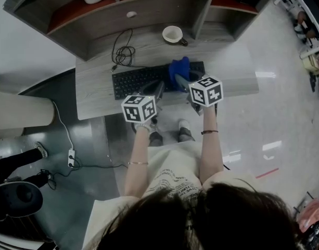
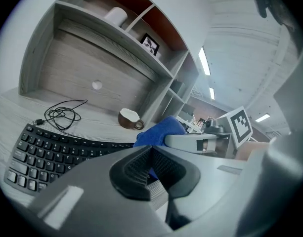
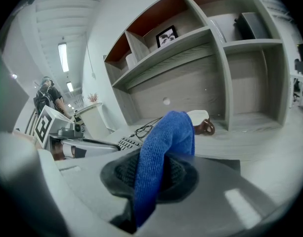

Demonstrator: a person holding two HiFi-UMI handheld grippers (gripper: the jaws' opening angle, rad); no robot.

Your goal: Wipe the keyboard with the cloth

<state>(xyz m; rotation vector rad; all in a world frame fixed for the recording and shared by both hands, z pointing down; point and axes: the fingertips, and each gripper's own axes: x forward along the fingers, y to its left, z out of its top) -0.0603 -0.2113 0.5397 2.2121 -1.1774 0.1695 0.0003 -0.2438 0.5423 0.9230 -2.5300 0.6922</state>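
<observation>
Right gripper (image 3: 152, 176) is clamped tight on the blue cloth (image 3: 167, 139), holding it above the right end of the keyboard (image 1: 138, 80). Left gripper (image 2: 151, 168) has its jaws pressed together with nothing in them, just beside it. Further back on the desk (image 1: 97, 98) are a coiled cable (image 1: 123, 52) and a cup (image 1: 173, 34).

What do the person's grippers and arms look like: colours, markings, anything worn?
The left gripper and right gripper are grey, each topped by a white cube with black square markers. Their pads are dark and ribbed. The arms are bare below a pale printed T-shirt; a thin bracelet circles the left arm, a dark band the right wrist.
</observation>
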